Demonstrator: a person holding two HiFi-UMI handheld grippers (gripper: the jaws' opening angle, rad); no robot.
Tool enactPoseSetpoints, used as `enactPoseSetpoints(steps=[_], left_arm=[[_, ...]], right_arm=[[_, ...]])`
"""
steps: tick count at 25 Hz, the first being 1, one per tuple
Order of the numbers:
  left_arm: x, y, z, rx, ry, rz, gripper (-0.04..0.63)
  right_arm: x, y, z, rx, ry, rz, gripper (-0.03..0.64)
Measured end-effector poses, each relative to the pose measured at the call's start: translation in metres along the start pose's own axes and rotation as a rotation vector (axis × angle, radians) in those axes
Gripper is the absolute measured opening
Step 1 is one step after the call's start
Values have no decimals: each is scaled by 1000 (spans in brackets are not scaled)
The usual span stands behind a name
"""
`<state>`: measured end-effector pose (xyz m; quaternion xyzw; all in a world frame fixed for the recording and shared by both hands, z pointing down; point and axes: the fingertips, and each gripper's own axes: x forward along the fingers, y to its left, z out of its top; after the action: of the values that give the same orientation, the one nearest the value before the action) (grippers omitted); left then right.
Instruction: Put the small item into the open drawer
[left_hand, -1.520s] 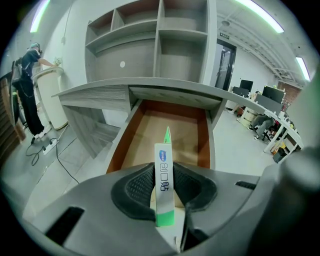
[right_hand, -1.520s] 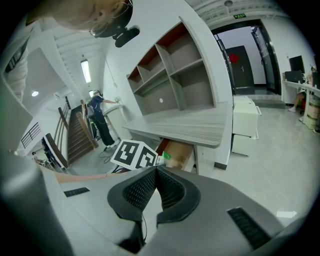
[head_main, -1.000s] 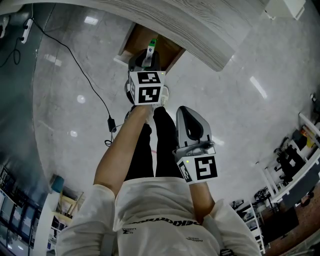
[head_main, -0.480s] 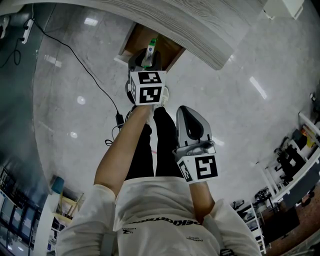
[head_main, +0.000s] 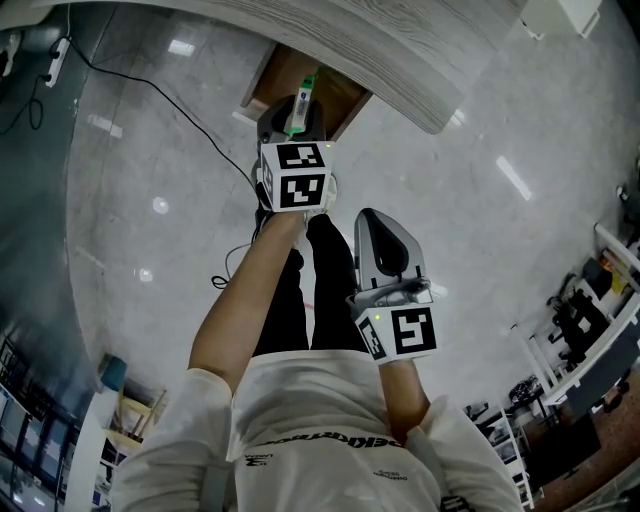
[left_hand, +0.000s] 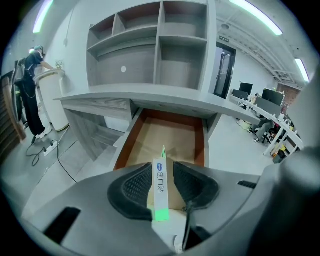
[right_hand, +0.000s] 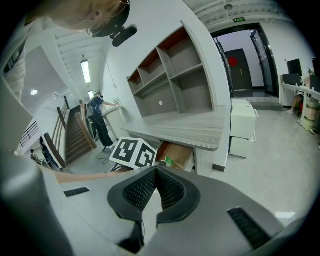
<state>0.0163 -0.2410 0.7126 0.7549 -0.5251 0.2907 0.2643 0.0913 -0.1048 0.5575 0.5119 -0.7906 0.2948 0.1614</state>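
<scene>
The small item (left_hand: 159, 186) is a slim white tube with a blue logo and a green end. It stands between the pads of my left gripper (left_hand: 163, 167), whose jaws have just been opening. It leans on the left pad, and a gap shows on the right. Directly beyond it lies the open drawer (left_hand: 175, 132) with its bare brown bottom. In the head view the left gripper (head_main: 298, 108) hangs over the drawer (head_main: 342, 100), and the item's green tip (head_main: 307, 86) pokes out. My right gripper (right_hand: 156, 170) is shut and empty, held back near the person's body (head_main: 373, 216).
A grey desk top (head_main: 400, 55) juts over the drawer, with open shelves (left_hand: 150, 45) above. A black cable (head_main: 150, 115) trails across the glossy floor to a power strip (left_hand: 50, 146). A person (left_hand: 31, 92) stands far left. A white cabinet (right_hand: 242, 125) stands at the right.
The floor cable has swung in toward the person's legs. Both grippers stay about where they were, and the item still sticks out of the left one.
</scene>
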Motion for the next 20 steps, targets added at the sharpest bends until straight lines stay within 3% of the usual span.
enactPoseSetpoints(steps=[9,20], left_arm=[[-37,-7,18,-10,-36,-11,125],[-136,-15,64,-22,-110,-38,76]], right_arm=[[-20,11,20,-31,-37,-9,32],[-73,46,68,-68,-104,-38,32]])
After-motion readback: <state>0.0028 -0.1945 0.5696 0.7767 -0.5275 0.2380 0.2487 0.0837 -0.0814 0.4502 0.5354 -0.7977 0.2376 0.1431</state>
